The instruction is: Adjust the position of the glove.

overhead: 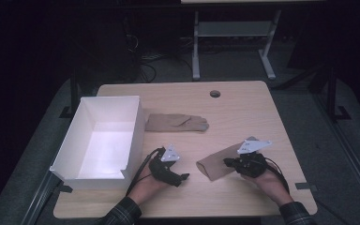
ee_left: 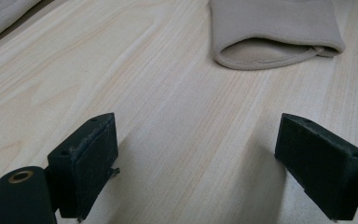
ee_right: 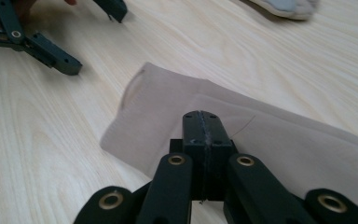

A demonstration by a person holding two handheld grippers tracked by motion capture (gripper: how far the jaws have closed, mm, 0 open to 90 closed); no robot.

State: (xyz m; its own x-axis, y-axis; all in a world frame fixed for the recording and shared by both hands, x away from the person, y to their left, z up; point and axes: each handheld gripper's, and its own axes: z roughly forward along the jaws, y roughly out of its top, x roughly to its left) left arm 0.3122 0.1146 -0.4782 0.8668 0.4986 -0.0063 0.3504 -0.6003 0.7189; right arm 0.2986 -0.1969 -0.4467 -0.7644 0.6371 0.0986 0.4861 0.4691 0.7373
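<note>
A beige glove (overhead: 212, 165) lies on the wooden table, its open cuff (ee_left: 270, 49) towards my left gripper. My right gripper (overhead: 227, 162) is over its finger end. In the right gripper view the jaws (ee_right: 201, 119) are pressed together with the top of the glove (ee_right: 158, 107) pinched at their tips, and a thin crease runs off from them. My left gripper (overhead: 180, 177) rests on the table a short way left of the cuff. It is open (ee_left: 205, 154) with only bare wood between its pads. A second beige glove (overhead: 176, 123) with grey fingertips lies flat farther back.
A white open-topped box (overhead: 136, 131) stands at the left side of the table, next to the far glove. A round cable hole (overhead: 214, 93) sits near the back edge. Bare wood stretches across the right and back of the table (overhead: 262, 122).
</note>
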